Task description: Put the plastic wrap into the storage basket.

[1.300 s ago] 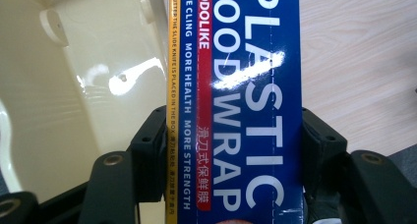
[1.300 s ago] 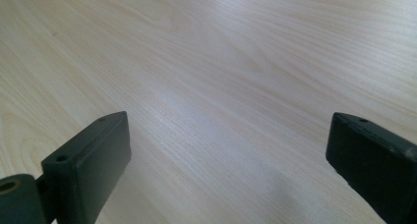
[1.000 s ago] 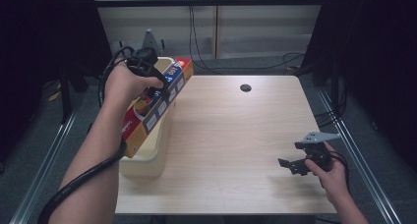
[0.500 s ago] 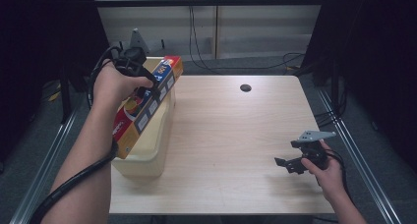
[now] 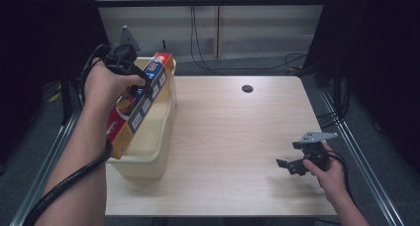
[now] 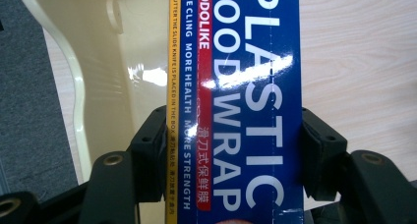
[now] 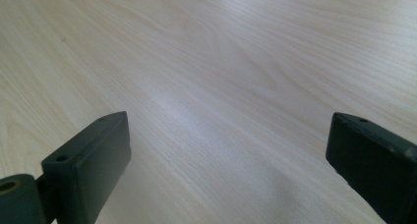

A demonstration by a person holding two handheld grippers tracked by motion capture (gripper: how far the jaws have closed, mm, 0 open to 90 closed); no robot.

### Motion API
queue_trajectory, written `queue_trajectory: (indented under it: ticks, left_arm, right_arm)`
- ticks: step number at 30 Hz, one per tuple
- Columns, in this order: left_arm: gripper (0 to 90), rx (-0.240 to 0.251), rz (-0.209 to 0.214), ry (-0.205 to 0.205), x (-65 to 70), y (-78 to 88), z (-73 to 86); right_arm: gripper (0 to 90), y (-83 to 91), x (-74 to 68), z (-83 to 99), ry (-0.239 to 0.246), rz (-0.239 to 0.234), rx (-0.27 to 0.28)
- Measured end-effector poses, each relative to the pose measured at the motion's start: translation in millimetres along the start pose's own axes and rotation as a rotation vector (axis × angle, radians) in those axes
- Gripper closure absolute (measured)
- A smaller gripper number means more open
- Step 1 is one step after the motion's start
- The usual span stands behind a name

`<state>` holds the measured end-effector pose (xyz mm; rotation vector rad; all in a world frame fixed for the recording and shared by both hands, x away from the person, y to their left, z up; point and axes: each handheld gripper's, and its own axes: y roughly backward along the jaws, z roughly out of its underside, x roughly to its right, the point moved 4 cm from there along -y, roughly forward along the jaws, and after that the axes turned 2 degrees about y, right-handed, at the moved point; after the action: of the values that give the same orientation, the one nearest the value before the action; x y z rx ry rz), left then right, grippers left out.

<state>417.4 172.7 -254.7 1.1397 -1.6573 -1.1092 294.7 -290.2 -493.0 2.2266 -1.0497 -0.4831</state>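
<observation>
A long blue, red and yellow plastic food wrap box is held tilted over a cream plastic bin at the table's left edge. My left gripper is shut across the box's width near its far end. In the left gripper view both black pads press the sides of the box, with the bin's inner wall beneath. The box's near end dips toward the bin's front left corner; whether it touches the bin I cannot tell. My right gripper hovers low at the front right, jaws open over bare wood.
The light wooden table has a small dark round hole near its far edge. Cables hang behind the table. Dark floor and metal rails run along both sides.
My left hand has carried the box to the left, from above the bin's right rim to over its inside. The right gripper has stayed where it was.
</observation>
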Motion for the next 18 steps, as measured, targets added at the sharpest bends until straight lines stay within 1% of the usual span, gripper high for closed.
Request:
queue_trajectory:
  ticks: [4,6,8,10,12,13,18]
  left_arm:
    - [40.6,-0.001,-0.012,0.002,-2.9,-0.1,1.2]
    - [40.6,0.001,-0.001,0.016,-5.3,-0.4,2.6]
    - [40.6,0.000,-0.005,0.022,-8.9,-1.8,4.4]
    - [40.6,-0.002,-0.012,0.026,-9.8,-2.6,5.2]
    - [40.6,-0.005,-0.012,0.042,-11.7,-4.9,6.9]
    - [40.6,-0.008,-0.020,0.045,-14.1,-6.5,8.0]
    - [40.6,-0.013,-0.022,0.053,-17.0,-10.3,9.4]
  right_arm:
    - [3.0,0.2,0.1,-0.1,0.001,-0.003,0.002]
    - [3.0,0.4,-0.4,-0.1,-0.003,-0.002,0.002]
    - [3.0,0.6,-0.1,-0.1,-0.001,-0.002,0.003]
    - [3.0,0.6,-0.1,-0.1,-0.001,0.001,0.004]
    - [3.0,0.6,0.1,-0.1,-0.002,0.001,0.005]
    - [3.0,0.6,-0.1,-0.2,-0.002,0.001,0.005]
    - [3.0,0.4,-0.8,-0.1,-0.001,-0.001,0.002]
